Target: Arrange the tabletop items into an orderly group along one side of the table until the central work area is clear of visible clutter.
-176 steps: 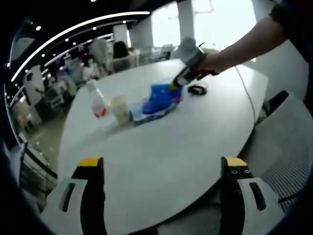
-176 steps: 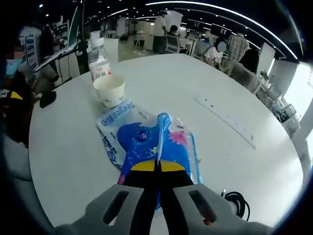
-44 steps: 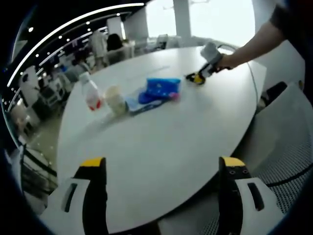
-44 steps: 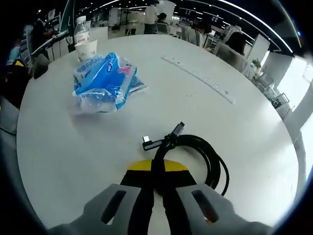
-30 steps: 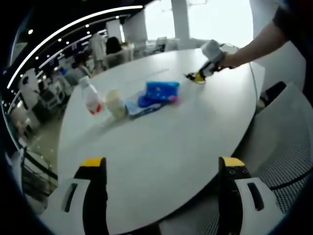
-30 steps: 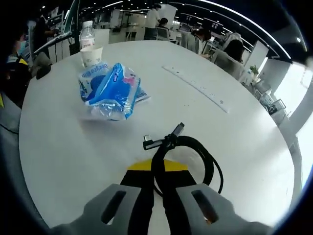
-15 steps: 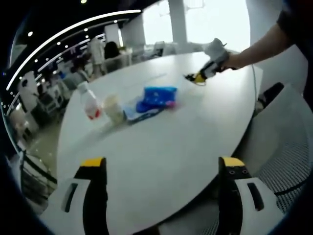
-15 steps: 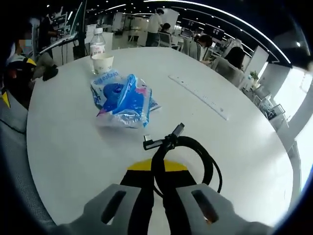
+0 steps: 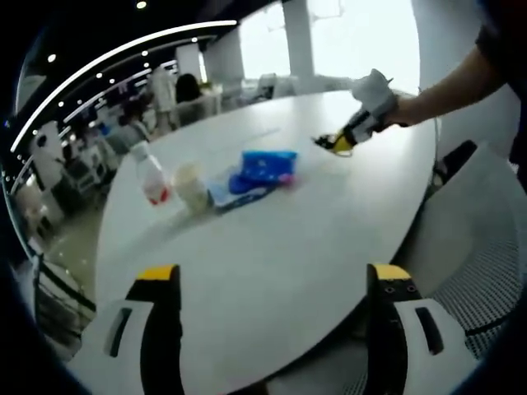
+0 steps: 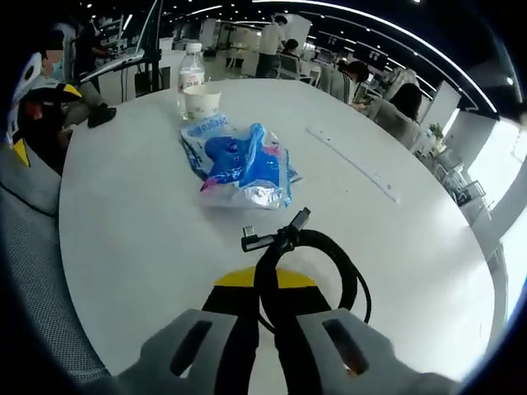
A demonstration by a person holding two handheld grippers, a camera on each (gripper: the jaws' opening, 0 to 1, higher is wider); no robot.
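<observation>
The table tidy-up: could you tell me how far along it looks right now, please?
Partly done. The bottle, paper cup and blue packet already sit together towards one side of the table. In hand: the right gripper is shut on the coiled black cable, not yet beside them. Left: putting the cable with the group. The left gripper is open, holding nothing.

Bare table [image 9: 272, 247] before the left tongs [image 9: 276, 284]; blue packets [image 9: 259, 169], cup [image 9: 191, 183], bottle [image 9: 151, 174] beyond.

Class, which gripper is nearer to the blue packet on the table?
Right. The right gripper, shut on the black cable, is just short of the blue packet. The left gripper hangs open at the table's near edge, well back from it.
</observation>
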